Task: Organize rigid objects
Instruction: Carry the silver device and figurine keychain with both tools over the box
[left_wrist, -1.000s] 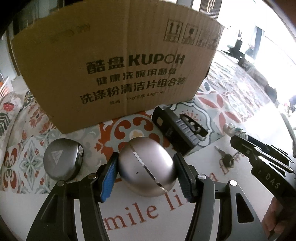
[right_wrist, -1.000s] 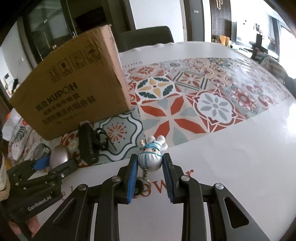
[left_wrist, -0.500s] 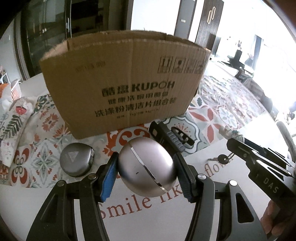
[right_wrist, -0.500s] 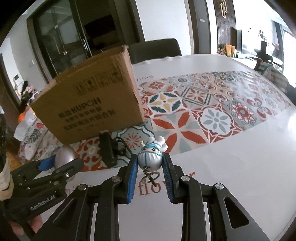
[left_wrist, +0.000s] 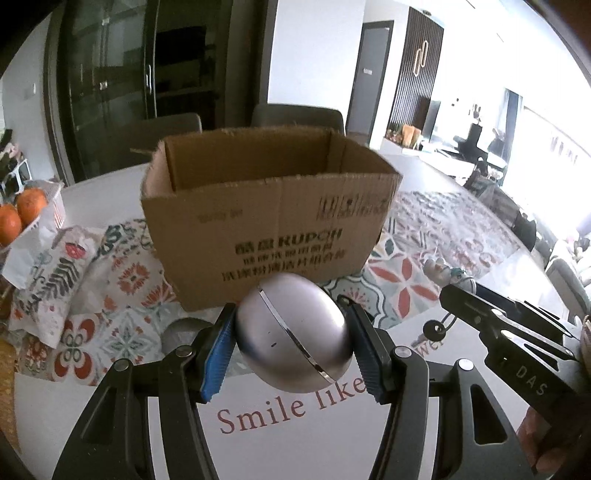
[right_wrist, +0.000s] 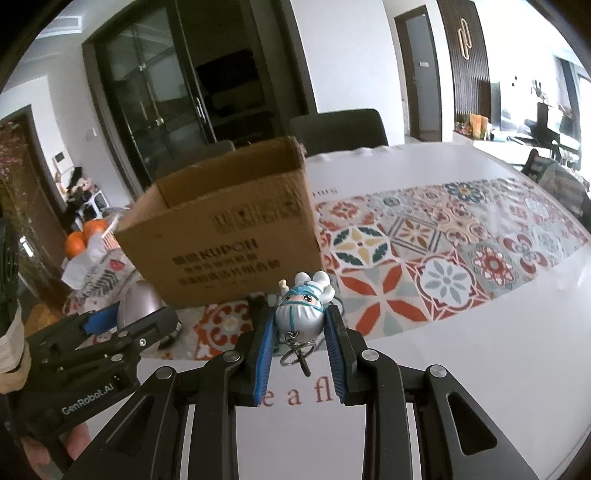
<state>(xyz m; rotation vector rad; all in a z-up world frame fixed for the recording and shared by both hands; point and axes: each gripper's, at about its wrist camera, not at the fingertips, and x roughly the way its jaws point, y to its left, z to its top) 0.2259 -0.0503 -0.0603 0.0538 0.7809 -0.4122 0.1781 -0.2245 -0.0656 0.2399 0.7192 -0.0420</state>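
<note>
Both claws have risen since a second ago: then the cardboard box filled the left wrist view as a tall wall with its top out of sight, and now its open mouth shows, so the two loads have come off the table and stand high enough, I judge, to be carried over the rim. Left claw (left_wrist: 291, 341) is closed part-way on the silver egg-shaped case (left_wrist: 293, 332), the blue-ribbed pads (left_wrist: 218, 354) pressing its two flanks, with nothing under it but the printed words on the table (left_wrist: 369, 439). Right claw (right_wrist: 301, 332) is drawn in narrow around the small figurine keychain (right_wrist: 303, 314), gripping the round body while its ring and key (right_wrist: 297, 354) dangle free below. Just beyond both loads sits the cardboard box (left_wrist: 266, 236), upright, flaps open; what can be seen of its inside looks bare, though the floor is hidden. A grey round object (left_wrist: 181, 332) is half hidden behind the left claw, at the foot of the box. Farther left lie a patterned cloth (left_wrist: 55, 280) and oranges (left_wrist: 22, 214) in a white basket. What remains, I judge, is a short forward carry and a release over the opening.
</note>
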